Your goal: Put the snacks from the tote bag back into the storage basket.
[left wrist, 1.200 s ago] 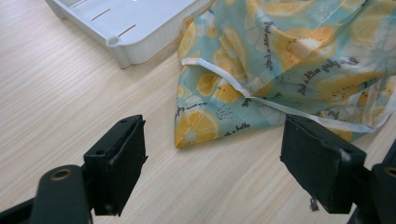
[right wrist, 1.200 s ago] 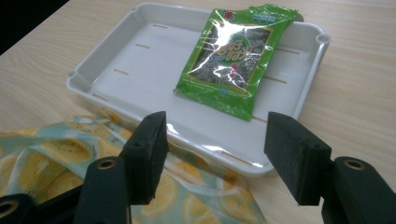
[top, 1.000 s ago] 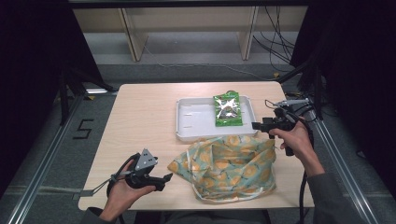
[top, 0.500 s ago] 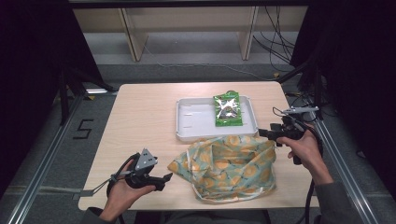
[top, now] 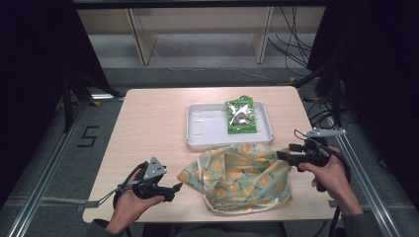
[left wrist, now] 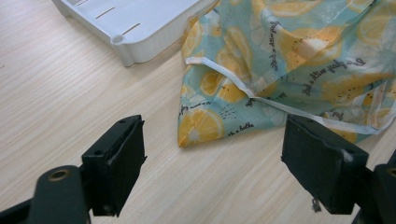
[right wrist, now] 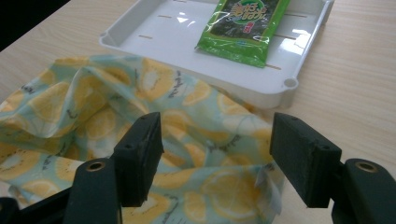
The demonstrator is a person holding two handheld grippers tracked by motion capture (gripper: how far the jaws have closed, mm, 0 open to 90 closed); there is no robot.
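Table (top: 148, 118) w/ plenty of bare room left of the left gripper (top: 174, 188). White tray (top: 207, 129) lies beyond both grippers, snack pack (top: 240, 116) in its right half. Lemon-print bag (top: 237, 175) is crumpled btwn the two grippers, long axis roughly across, left to right. Right gripper (top: 282, 155): jaws wide, nothing held, just been opening; bag's right edge sits directly under/ahead, so it looks nearer. Left jaws wide too, empty; bag corner (left wrist: 198, 133) just ahead, not touching.

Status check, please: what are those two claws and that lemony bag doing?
Left gripper, right gripper: open, empty. Lemon-print cloth bag crumpled, untouched. White plastic tray behind; nothing blocking.
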